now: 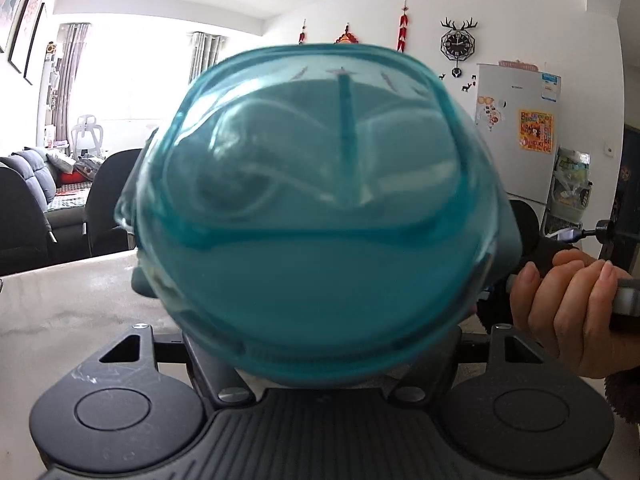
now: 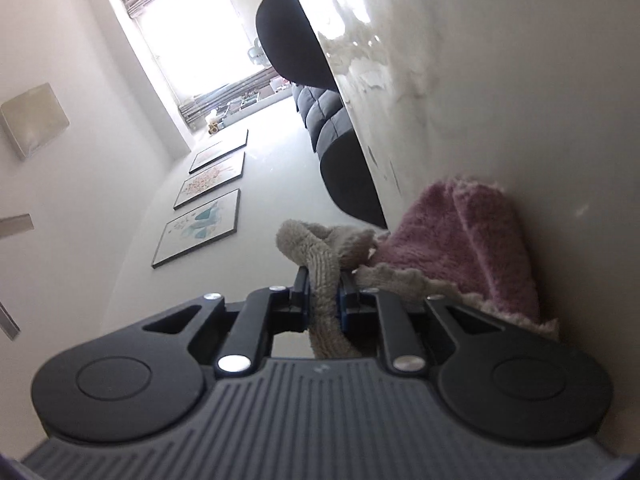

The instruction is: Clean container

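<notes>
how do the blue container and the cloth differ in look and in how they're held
The container is smooth, see-through teal plastic with a rigid shape; the cloth is fluffy, limp, pink on one side and beige on the other. The container fills the left gripper, whose jaws stand wide around it; the right gripper pinches only a thin fold of cloth, jaws nearly together. Each is gripped by one gripper.

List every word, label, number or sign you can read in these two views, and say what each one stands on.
None can be read.
Fridge brand mark, blue label and stickers: too small.
Yellow poster: blurred.
Wall clock: no readable numerals.
Teal container, cloth: no text.
</notes>
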`<state>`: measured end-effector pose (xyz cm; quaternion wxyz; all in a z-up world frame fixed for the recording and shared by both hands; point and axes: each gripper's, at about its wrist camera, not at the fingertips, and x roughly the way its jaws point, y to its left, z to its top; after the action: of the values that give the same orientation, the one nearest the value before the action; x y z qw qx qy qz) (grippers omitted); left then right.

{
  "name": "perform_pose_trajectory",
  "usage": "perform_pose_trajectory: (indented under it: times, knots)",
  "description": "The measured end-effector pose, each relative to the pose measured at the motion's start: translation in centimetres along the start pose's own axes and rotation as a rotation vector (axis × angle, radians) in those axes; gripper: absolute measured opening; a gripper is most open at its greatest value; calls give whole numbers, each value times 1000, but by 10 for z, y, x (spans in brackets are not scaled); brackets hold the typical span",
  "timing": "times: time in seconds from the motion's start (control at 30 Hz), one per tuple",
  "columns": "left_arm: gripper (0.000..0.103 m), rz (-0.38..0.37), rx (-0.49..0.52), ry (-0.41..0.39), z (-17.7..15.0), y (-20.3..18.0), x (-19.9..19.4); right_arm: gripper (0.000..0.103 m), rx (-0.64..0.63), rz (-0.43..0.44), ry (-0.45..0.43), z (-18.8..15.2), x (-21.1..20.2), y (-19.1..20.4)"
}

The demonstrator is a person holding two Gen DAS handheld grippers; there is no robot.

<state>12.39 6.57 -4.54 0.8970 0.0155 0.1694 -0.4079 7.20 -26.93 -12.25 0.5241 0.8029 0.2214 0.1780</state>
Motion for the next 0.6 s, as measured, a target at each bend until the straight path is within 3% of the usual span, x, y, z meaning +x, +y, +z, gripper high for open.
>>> perform_pose_trajectory:
  times: [0.17, 0.37, 0.43, 0.6]
  knots:
    - [73, 2, 3, -20, 2, 0, -3, 13, -95, -23, 6, -11, 4, 12]
    - [73, 9, 7, 7, 1, 1, 0, 13, -351, -124, -5, -29, 15, 38]
    - [73, 6, 3, 12, 2, 2, 1, 13, -419, -115, 34, -41, 23, 48]
    - [73, 11, 10, 30, 2, -1, 5, 13, -453, -35, 185, -67, 50, 67]
